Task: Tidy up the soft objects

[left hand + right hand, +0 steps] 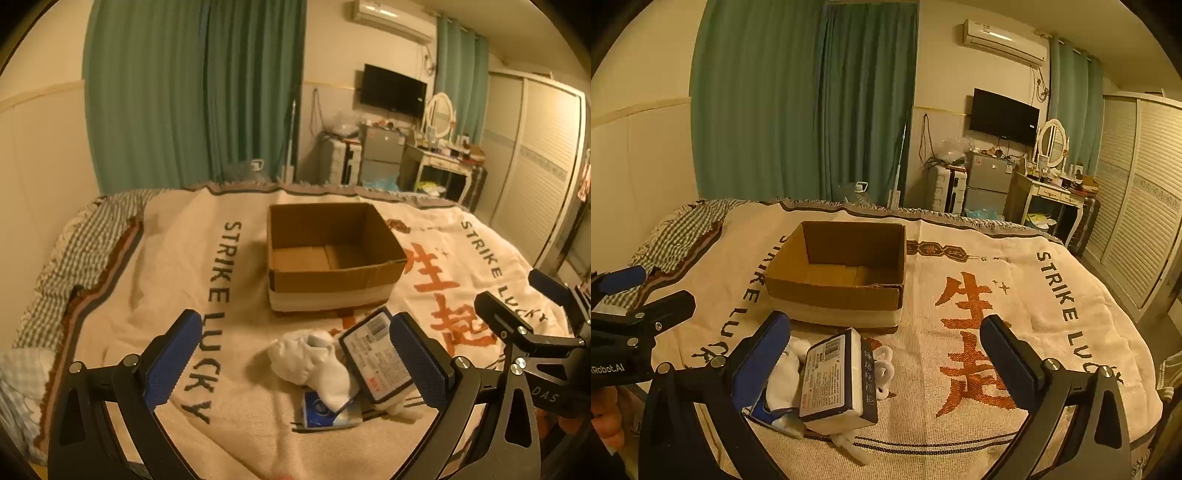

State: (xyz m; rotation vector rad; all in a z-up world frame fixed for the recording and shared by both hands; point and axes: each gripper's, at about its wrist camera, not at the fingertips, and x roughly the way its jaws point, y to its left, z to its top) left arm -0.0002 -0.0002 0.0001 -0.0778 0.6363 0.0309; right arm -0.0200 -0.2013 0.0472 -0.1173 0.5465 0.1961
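An empty open cardboard box (332, 254) stands on the bed; it also shows in the right wrist view (842, 273). In front of it lies a small pile: a white sock (314, 363), a dark-edged tissue pack with a label (376, 358) and a small blue-and-white packet (325, 410). The right wrist view shows the tissue pack (838, 380), white socks (786, 376) and the blue packet (764, 408). My left gripper (295, 365) is open above the pile. My right gripper (886, 362) is open, its left finger by the pile.
A cream blanket (177, 295) with "STRIKE LUCKY" lettering covers the bed (1015, 332). A checked sheet (74, 251) lies at the left edge. Beyond the bed stand green curtains (192, 92), a small fridge (988, 184), a dressing table (1056, 199) and a wardrobe (1141, 206).
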